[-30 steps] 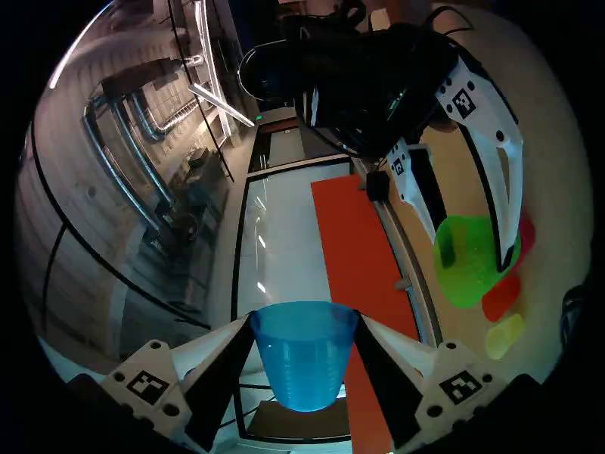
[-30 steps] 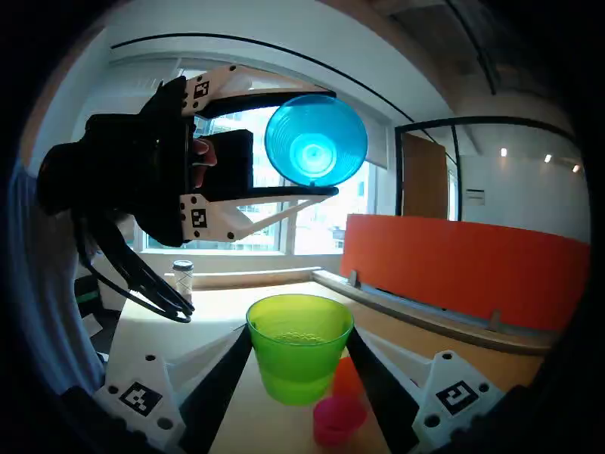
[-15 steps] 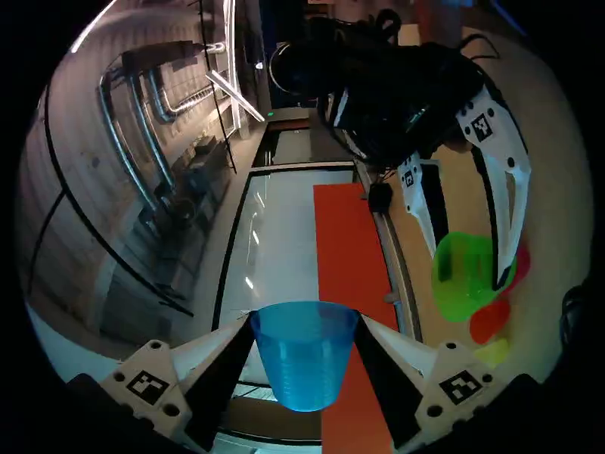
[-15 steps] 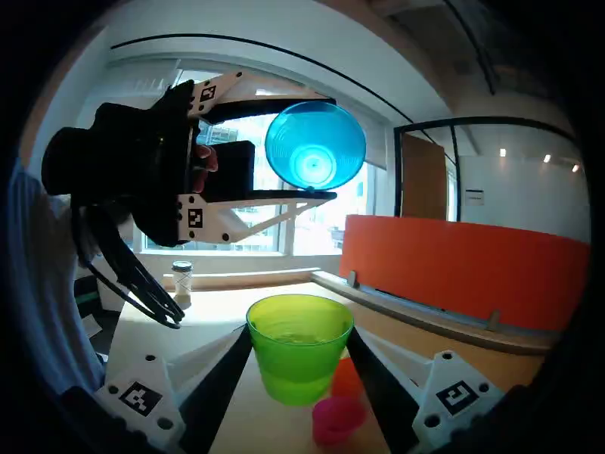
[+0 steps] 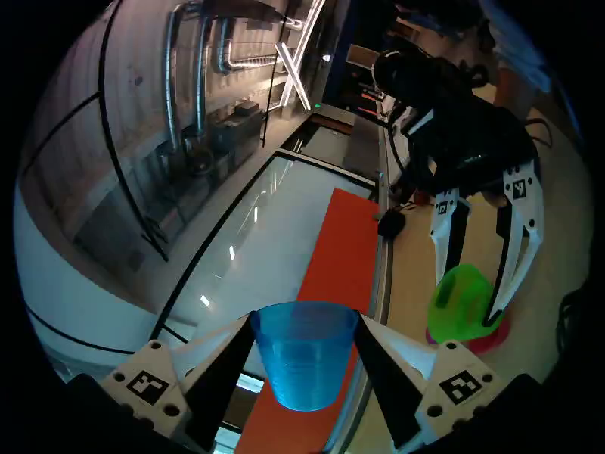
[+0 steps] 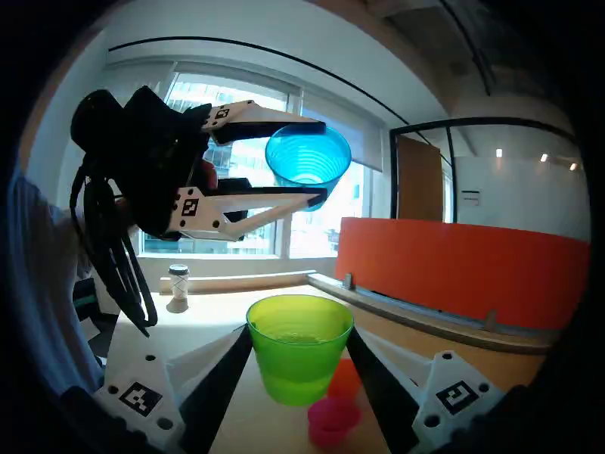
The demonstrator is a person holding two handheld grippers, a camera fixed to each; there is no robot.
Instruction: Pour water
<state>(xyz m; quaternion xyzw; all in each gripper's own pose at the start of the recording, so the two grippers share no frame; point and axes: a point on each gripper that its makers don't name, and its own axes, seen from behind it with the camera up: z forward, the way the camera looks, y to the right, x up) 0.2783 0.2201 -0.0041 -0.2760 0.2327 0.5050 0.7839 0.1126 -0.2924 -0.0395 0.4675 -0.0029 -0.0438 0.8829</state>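
Right gripper view shows the blue cup (image 6: 308, 155), gripped in the jaws of the left gripper (image 6: 321, 161), now tipped back nearly upright above the water-holding green cup (image 6: 300, 356) clamped in the jaws of the right gripper (image 6: 299, 337), so the pouring seems finished.

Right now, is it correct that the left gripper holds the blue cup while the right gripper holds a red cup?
Not quite: the right gripper holds a green cup, not a red one, as the right gripper view shows. The left gripper does hold the blue cup.

Orange divider (image 6: 469, 265) along the desk (image 6: 219, 312), capped jar (image 6: 178, 286) farther back, pink cup (image 6: 333, 420) beside orange cup (image 6: 347, 376)
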